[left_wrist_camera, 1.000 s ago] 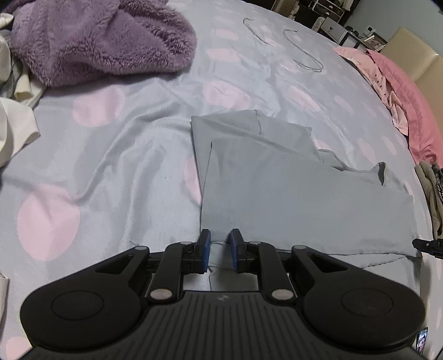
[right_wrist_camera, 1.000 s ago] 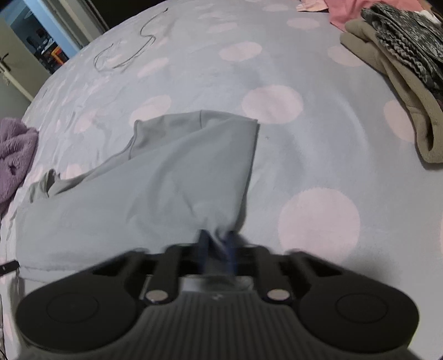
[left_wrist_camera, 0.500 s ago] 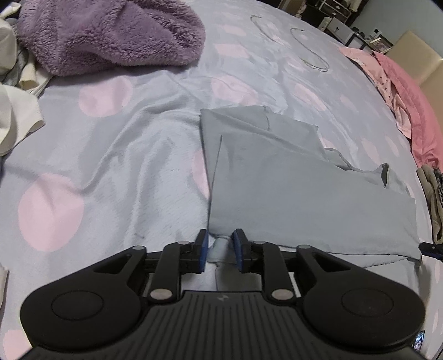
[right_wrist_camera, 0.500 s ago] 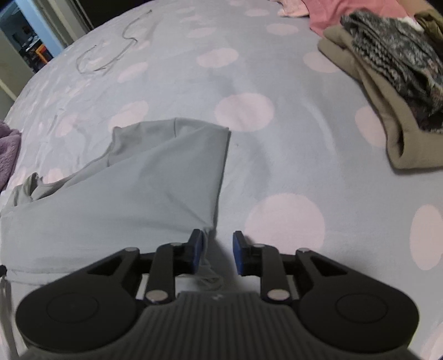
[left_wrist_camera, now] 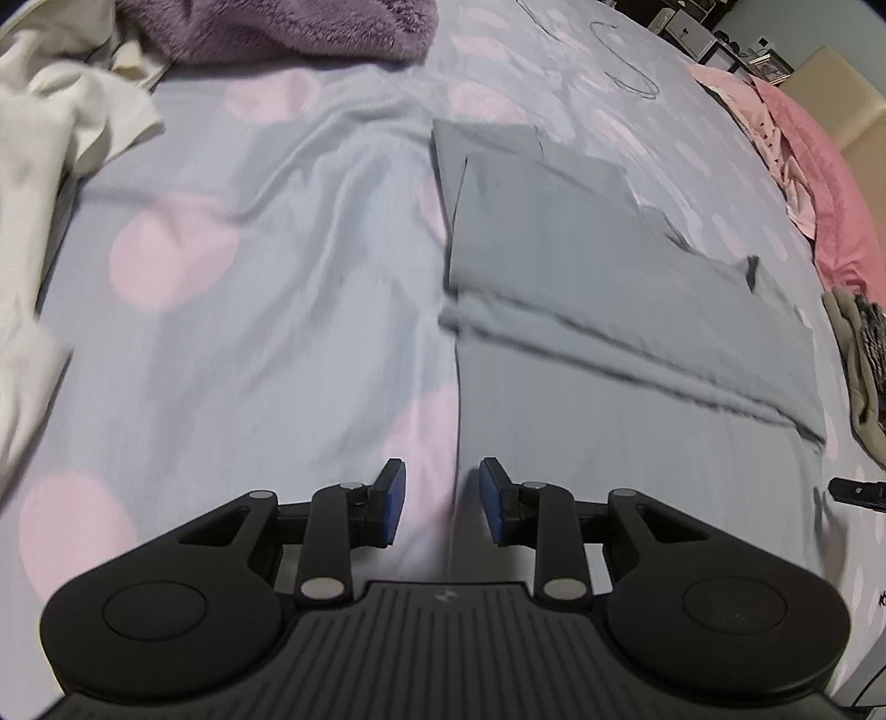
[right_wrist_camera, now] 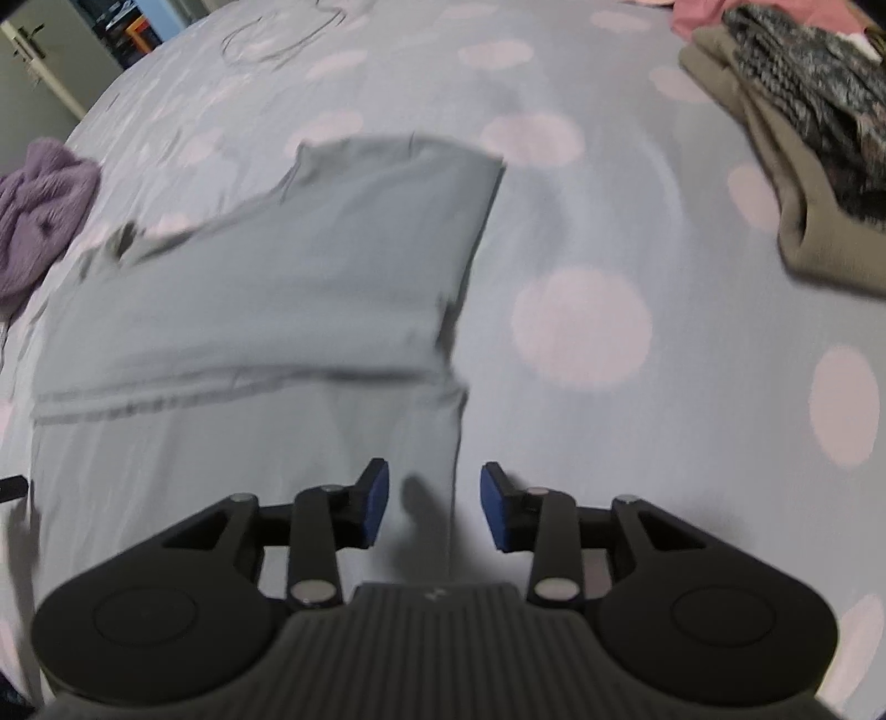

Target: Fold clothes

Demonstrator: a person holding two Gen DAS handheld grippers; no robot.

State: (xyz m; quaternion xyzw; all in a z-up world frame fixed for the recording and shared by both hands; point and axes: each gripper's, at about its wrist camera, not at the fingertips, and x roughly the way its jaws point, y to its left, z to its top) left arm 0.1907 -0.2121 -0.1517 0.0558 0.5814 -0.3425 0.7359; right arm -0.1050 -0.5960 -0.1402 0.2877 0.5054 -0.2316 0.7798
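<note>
A grey garment (left_wrist_camera: 581, 288) lies flat on the spotted bed sheet (left_wrist_camera: 249, 332), with a folded-over layer across its far part. In the left wrist view my left gripper (left_wrist_camera: 442, 498) hovers over the garment's near left edge, jaws opening, nothing between the blue pads (left_wrist_camera: 392, 501). In the right wrist view the same grey garment (right_wrist_camera: 277, 310) spreads to the left, and my right gripper (right_wrist_camera: 434, 501) stands above its near right edge, jaws opening, with no cloth pinched.
A purple fleece (left_wrist_camera: 277, 27) and white cloth (left_wrist_camera: 50, 138) lie at the far left. Pink bedding (left_wrist_camera: 814, 183) and a khaki and patterned clothes pile (right_wrist_camera: 803, 138) sit to the right. Wire hangers (left_wrist_camera: 626, 72) rest at the far end of the bed.
Both grippers have let go of the garment's corners and pulled back toward me, jaws widening. The grey cloth now lies flat in front of them.
</note>
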